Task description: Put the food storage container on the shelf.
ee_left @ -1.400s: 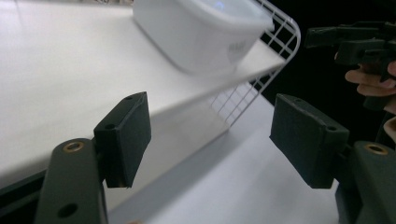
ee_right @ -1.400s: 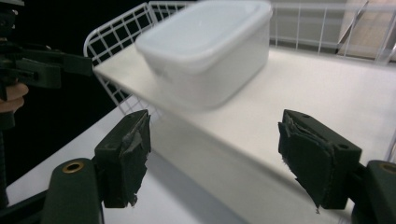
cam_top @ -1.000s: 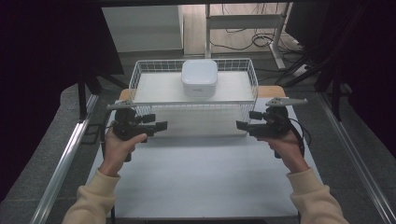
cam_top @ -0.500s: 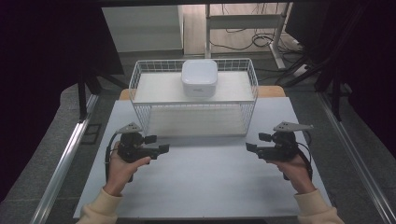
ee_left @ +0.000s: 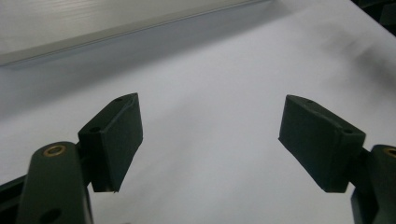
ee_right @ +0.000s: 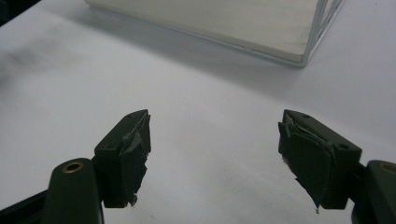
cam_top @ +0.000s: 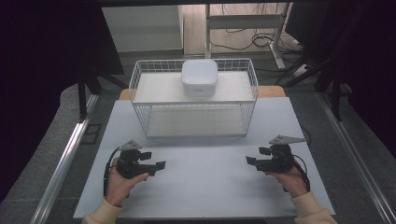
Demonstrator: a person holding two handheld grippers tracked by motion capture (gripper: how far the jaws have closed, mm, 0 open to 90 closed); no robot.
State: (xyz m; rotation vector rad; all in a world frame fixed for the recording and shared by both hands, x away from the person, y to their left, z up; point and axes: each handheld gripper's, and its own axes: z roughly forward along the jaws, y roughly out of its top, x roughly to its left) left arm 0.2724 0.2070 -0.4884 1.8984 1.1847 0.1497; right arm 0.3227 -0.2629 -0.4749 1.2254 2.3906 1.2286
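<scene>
- Dropped since a second ago from the front of the wire basket (cam_top: pixel 194 100) to the near half of the white table (cam_top: pixel 205 186); both hands pulled back toward the person, both grippers now low over the bare top.
- Left gripper (cam_top: pixel 156 166) in the left hand (cam_top: pixel 122 181), pointing inward toward the middle; jaws just been opening, now wide apart, with nothing between them but white tabletop in the left gripper view (ee_left: pixel 210 140).
- Right gripper (cam_top: pixel 252 161) in the right hand (cam_top: pixel 290 176), mirrored, also pointing inward; jaws wide, empty, torn black tape hanging on the pads (ee_right: pixel 135 149) in the right gripper view.
- White box (cam_top: pixel 199 78) with rounded corners resting on the basket's upper shelf, at the middle, toward the back rim, well apart from both grippers and untouched.
- Basket standing square at the far middle of the table, its lower shelf bare; its near corner visible in the right gripper view (ee_right: pixel 306 56).
- Step in hand, by the look of it: a rest or ready pose, away from the work, hands parked symmetrically either side.
- Next move, if the box is the aim: up and forward over the basket's rim, jaws kept wide, one from each side of the box, then closing evenly on its smooth sides.
- Worth watching: clearance over the wire rim, and slip on the glossy plastic.
</scene>
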